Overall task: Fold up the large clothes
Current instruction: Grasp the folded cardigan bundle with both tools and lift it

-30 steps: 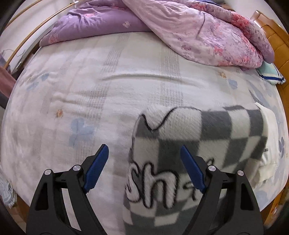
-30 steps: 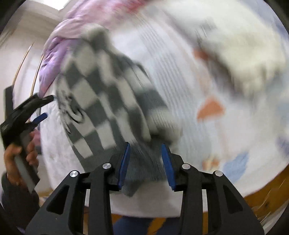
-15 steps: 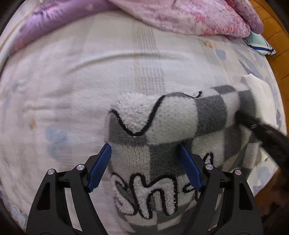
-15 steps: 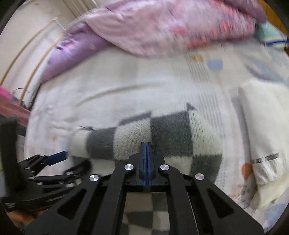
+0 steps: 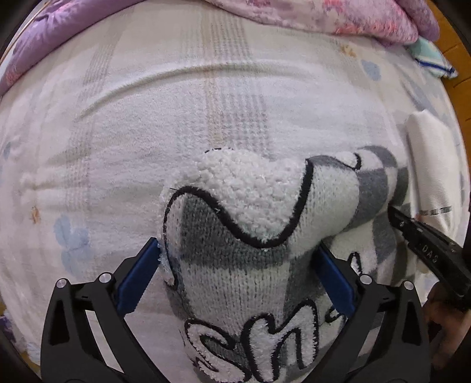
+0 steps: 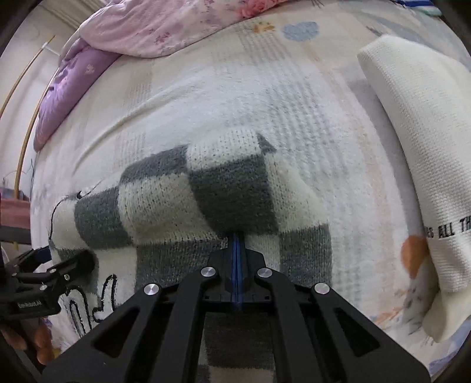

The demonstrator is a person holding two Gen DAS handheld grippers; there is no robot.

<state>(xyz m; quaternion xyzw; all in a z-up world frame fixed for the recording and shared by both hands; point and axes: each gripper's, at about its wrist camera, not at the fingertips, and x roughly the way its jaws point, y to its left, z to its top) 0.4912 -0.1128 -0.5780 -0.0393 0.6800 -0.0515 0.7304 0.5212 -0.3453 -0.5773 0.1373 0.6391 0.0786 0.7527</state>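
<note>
A grey-and-white checkered fleece sweater [image 5: 250, 235] with black embroidered lettering lies folded over on the bed; it also shows in the right wrist view [image 6: 206, 194]. My left gripper [image 5: 235, 262] is open, its blue pads on either side of the sweater's raised folded edge, the left pad touching the fabric. My right gripper [image 6: 237, 244] is shut on the sweater's right side, under a rolled fold. It also shows at the right of the left wrist view [image 5: 426, 247], and the left gripper at the left of the right wrist view [image 6: 53, 274].
The bed has a pale patterned sheet [image 5: 176, 117]. A pink and purple floral quilt [image 5: 323, 14] is heaped at the far end. A folded white garment [image 6: 418, 147] with black lettering lies right of the sweater. A striped cloth [image 5: 432, 59] and wooden frame lie far right.
The right gripper closed on the sweater's right side and holds it there. The left gripper moved forward until its open pads bracket the sweater's folded edge.
</note>
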